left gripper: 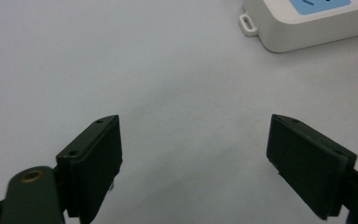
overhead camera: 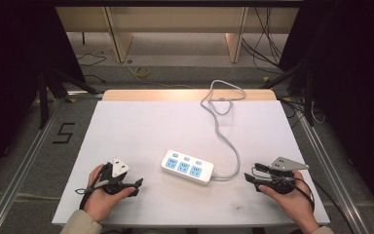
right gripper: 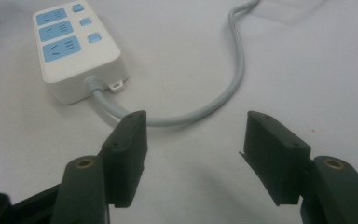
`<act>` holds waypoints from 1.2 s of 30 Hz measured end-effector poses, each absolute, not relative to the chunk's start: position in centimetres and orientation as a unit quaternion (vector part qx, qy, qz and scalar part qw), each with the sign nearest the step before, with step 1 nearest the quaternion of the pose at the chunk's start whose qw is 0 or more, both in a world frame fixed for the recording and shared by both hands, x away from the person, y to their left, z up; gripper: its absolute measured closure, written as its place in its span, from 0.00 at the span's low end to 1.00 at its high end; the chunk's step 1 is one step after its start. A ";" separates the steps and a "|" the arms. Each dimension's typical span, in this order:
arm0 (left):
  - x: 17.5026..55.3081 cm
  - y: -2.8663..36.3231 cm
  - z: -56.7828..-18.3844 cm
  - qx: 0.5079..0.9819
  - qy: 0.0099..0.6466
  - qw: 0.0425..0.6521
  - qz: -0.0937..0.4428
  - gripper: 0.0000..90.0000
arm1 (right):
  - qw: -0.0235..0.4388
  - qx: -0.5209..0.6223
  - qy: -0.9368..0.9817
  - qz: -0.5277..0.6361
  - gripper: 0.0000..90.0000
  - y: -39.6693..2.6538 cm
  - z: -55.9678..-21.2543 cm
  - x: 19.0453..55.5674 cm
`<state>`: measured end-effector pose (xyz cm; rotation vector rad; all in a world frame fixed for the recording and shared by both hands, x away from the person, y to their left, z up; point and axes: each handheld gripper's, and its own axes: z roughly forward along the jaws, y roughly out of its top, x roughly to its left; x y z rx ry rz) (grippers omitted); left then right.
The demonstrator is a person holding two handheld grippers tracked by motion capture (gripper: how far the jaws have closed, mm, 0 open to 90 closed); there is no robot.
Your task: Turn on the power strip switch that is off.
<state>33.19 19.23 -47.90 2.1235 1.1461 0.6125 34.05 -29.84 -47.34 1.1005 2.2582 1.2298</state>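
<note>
Both tongs, the left gripper (overhead camera: 137,185) and right gripper (overhead camera: 249,178), rest spread and empty on the white table (overhead camera: 141,131), flanking a power strip (overhead camera: 188,166); grey floor beyond.

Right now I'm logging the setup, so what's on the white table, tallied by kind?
Power strip with grey cable: 1
Handheld tongs: 2, left tongs and right tongs, both open and empty
Total: 3

Both tongs, left (overhead camera: 137,185) and right (overhead camera: 248,177), have black jaws, brass screws, grey three-cornered plates and black cables; beige sleeves (overhead camera: 80,225) at bottom.
</note>
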 end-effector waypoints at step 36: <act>33.3 19.8 -48.0 0.799 0.450 0.316 0.243 0.22 | 0.140 0.329 0.874 0.330 1.00 -27.8 -43.9 34.8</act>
